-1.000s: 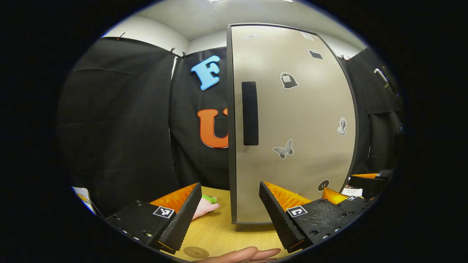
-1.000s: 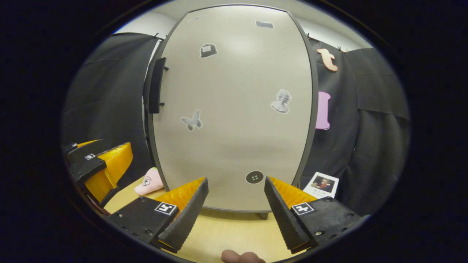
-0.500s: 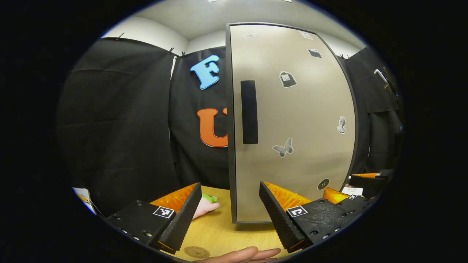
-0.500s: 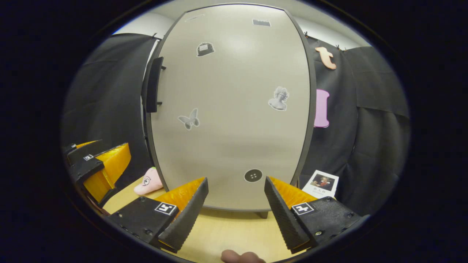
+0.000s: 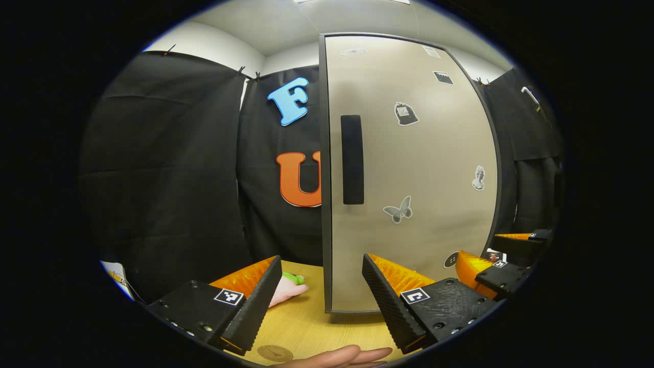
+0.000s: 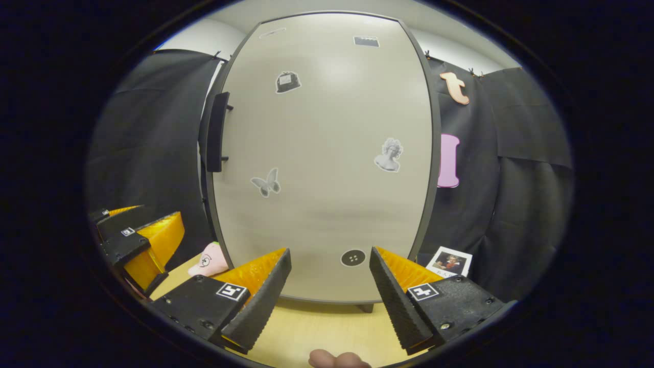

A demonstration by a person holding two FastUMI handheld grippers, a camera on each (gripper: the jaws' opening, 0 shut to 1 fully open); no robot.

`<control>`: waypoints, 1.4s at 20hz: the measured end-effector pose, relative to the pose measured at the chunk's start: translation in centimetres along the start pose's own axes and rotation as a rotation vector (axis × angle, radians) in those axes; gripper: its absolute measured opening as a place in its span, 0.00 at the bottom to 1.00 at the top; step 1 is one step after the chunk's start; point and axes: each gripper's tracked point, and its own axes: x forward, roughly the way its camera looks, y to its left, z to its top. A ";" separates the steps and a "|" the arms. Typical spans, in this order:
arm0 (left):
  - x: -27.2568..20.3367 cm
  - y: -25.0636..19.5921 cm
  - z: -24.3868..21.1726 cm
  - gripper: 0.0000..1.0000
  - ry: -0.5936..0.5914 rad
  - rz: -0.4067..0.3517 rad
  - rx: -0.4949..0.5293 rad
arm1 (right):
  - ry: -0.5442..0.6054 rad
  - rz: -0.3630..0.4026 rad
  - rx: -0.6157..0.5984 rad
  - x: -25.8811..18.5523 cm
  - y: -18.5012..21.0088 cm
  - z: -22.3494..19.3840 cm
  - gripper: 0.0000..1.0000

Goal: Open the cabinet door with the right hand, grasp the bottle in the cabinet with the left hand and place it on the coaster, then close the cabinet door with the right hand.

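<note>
A tall beige cabinet door (image 5: 424, 168) with small stickers stands shut in front of both grippers, so the cabinet's inside is hidden. Its black vertical handle (image 5: 352, 159) sits near the door's left edge and juts out in the right gripper view (image 6: 216, 132). A round brown coaster (image 5: 274, 353) lies on the table just below my left gripper (image 5: 322, 286), which is open and holds nothing. My right gripper (image 6: 329, 278) is open and faces the lower door (image 6: 327, 153). That gripper also appears at the far right (image 5: 503, 255), and the left gripper appears at the left (image 6: 138, 240).
The cabinet stands on a light wooden table (image 5: 306, 327). A pink plush toy (image 6: 209, 259) lies by the door's lower left corner (image 5: 286, 289). A small photo card (image 6: 449, 261) leans at the right. Fingers of a hand (image 5: 337, 356) reach in along the bottom edge.
The door's stickers sit lower in the right gripper view, and in the left gripper view the right gripper has shifted up and right. The left gripper has barely moved. The door stays shut.
</note>
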 end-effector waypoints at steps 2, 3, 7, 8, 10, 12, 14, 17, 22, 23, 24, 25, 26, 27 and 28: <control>0.3 -0.5 0.2 0.96 0.000 -0.019 0.001 | -0.035 -0.013 0.007 0.2 -0.5 1.5 0.99; 0.4 -0.9 0.5 0.96 -0.003 -0.030 0.003 | -0.054 -0.021 0.015 0.4 -0.9 2.3 1.00; 0.3 -2.2 1.4 0.95 -0.013 -0.077 0.000 | -0.121 -0.034 0.055 1.6 -1.9 6.0 0.99; 0.0 -2.4 1.6 0.96 -0.014 -0.090 -0.004 | -0.138 -0.030 0.059 1.9 -1.9 7.1 0.99; -0.8 -2.6 2.3 0.95 -0.019 -0.119 -0.004 | -0.168 0.004 0.067 2.5 -1.0 9.1 0.99; -1.9 -2.4 3.0 0.96 -0.039 -0.141 0.011 | -0.183 0.051 0.063 3.1 0.8 10.8 0.99; -3.2 -1.8 3.4 0.96 -0.058 -0.156 0.032 | -0.184 0.109 0.049 3.8 3.5 12.1 0.99; -4.8 0.7 2.9 0.96 -0.075 -0.113 0.119 | -0.218 0.207 0.009 4.1 8.6 14.5 0.99; -5.7 6.1 2.3 0.96 -0.055 0.021 0.171 | -0.221 0.344 -0.126 5.5 17.2 15.1 0.99; -5.9 7.2 2.2 0.96 -0.052 0.041 0.164 | -0.223 0.326 -0.157 6.0 17.8 15.1 0.96; -6.2 8.0 1.9 0.96 -0.041 0.058 0.162 | -0.230 0.339 -0.175 6.2 18.6 15.0 0.92; -6.6 8.7 1.4 0.96 -0.026 0.061 0.165 | -0.250 0.300 -0.176 7.0 18.5 15.2 0.83; -7.0 9.7 1.3 0.96 -0.022 0.076 0.174 | -0.263 0.272 -0.157 7.0 17.7 15.4 0.74; -7.3 10.5 1.2 0.96 -0.019 0.090 0.180 | -0.259 0.285 -0.124 6.8 17.9 15.2 0.36; -7.4 11.3 1.1 0.96 -0.012 0.096 0.178 | -0.248 0.298 -0.112 7.3 18.0 15.1 0.36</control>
